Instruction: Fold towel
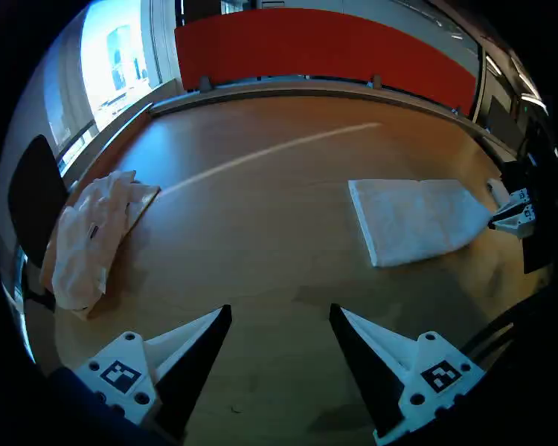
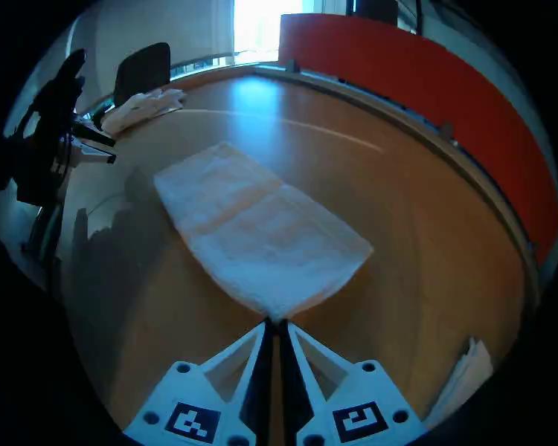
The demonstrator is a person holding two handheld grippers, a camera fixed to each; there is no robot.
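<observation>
A white towel (image 1: 420, 219), folded into a long strip, lies flat on the wooden table (image 1: 279, 186). In the right gripper view the towel (image 2: 257, 230) stretches away from me. My right gripper (image 2: 275, 331) is shut on the towel's near corner, its fingers almost touching. From the left gripper view that same right gripper (image 1: 515, 214) sits at the towel's right end, where the cloth is drawn to a point. My left gripper (image 1: 279, 327) hovers open above bare table, well left of the towel, with nothing between its fingers. It also appears far off as the left gripper (image 2: 93, 145).
A crumpled pile of pale cloths (image 1: 93, 230) rests on a board at the table's left edge, also seen as the pile (image 2: 141, 108). A dark chair (image 1: 33, 201) stands behind it. A red divider (image 1: 316, 44) runs along the far edge. A white stack (image 2: 465, 379) lies near my right gripper.
</observation>
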